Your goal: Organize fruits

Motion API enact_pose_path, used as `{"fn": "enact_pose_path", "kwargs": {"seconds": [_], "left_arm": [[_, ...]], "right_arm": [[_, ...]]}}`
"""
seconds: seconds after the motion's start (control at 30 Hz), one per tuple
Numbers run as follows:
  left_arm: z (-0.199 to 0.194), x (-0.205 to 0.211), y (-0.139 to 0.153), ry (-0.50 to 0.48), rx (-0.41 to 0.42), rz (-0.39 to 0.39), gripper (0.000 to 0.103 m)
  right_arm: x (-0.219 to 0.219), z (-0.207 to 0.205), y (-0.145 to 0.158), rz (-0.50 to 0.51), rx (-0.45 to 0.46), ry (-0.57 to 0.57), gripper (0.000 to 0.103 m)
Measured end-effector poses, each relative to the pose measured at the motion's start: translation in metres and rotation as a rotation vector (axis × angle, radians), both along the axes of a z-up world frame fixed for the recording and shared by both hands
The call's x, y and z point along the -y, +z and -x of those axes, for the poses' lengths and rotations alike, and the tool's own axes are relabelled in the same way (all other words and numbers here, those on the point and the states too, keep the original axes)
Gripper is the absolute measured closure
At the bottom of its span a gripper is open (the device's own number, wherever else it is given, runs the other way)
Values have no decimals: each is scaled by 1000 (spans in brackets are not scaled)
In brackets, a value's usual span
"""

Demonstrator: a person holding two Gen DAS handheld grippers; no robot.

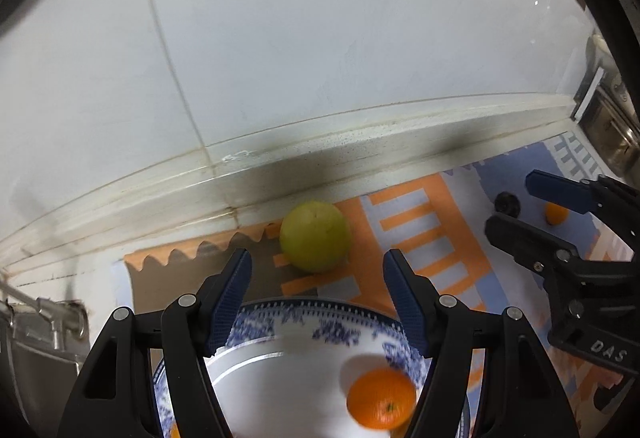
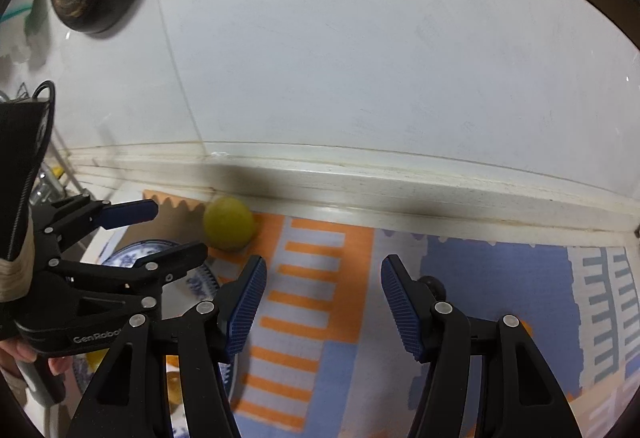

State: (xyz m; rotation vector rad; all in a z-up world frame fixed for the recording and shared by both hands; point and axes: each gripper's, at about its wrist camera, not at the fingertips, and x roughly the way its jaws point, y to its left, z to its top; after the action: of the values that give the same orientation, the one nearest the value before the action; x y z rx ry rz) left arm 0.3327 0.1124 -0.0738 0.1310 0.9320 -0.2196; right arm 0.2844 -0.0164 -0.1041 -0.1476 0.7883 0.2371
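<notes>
Left claw (image 1: pixel 318 270): jaws seen parted about halfway, nothing pinched between the blue pads; it hangs over the far rim of a blue-and-white bowl (image 1: pixel 320 312). An orange (image 1: pixel 381 398) is seen inside the bowl, low on its right side, blurred. A further bit of orange fruit is glimpsed at the bowl's lower left edge, too hidden to be made out

A green-yellow round fruit (image 1: pixel 314 236) is found on the patterned mat (image 1: pixel 420 230), just beyond the bowl and close against the white ledge at the foot of the tiled wall (image 1: pixel 280 57). It sits ahead of the left claw's opening, apart from both pads

Right claw (image 2: pixel 322 290): jaws also parted roughly halfway and empty, with only the orange, grey and blue mat seen between them. From the left wrist view the same claw is seen at the right side, over the mat

A small dark round fruit (image 1: pixel 506 202) and a second orange (image 1: pixel 556 213) are noted on the mat near the right claw, both partly hidden by its fingers

Mat is laid on the desk (image 1: pixel 104 294); its scalloped edge is seen at the left. A metal fixture is noted at the far left, and a person's fingers (image 2: pixel 28 354) are seen gripping the left claw's handle
</notes>
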Motion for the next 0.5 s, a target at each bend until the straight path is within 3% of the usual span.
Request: {"fn": "enact_pose_path", "kwargs": {"seconds": [0.3,0.5], "left_arm": [[-34,10,-20,37,-77,7,38],[-44,14,-31,62,-118,19,51]], "right_arm": [[3,-22,-7,28,-26,-52,42],[1,-29,-10,39,-32,-62,42]]}}
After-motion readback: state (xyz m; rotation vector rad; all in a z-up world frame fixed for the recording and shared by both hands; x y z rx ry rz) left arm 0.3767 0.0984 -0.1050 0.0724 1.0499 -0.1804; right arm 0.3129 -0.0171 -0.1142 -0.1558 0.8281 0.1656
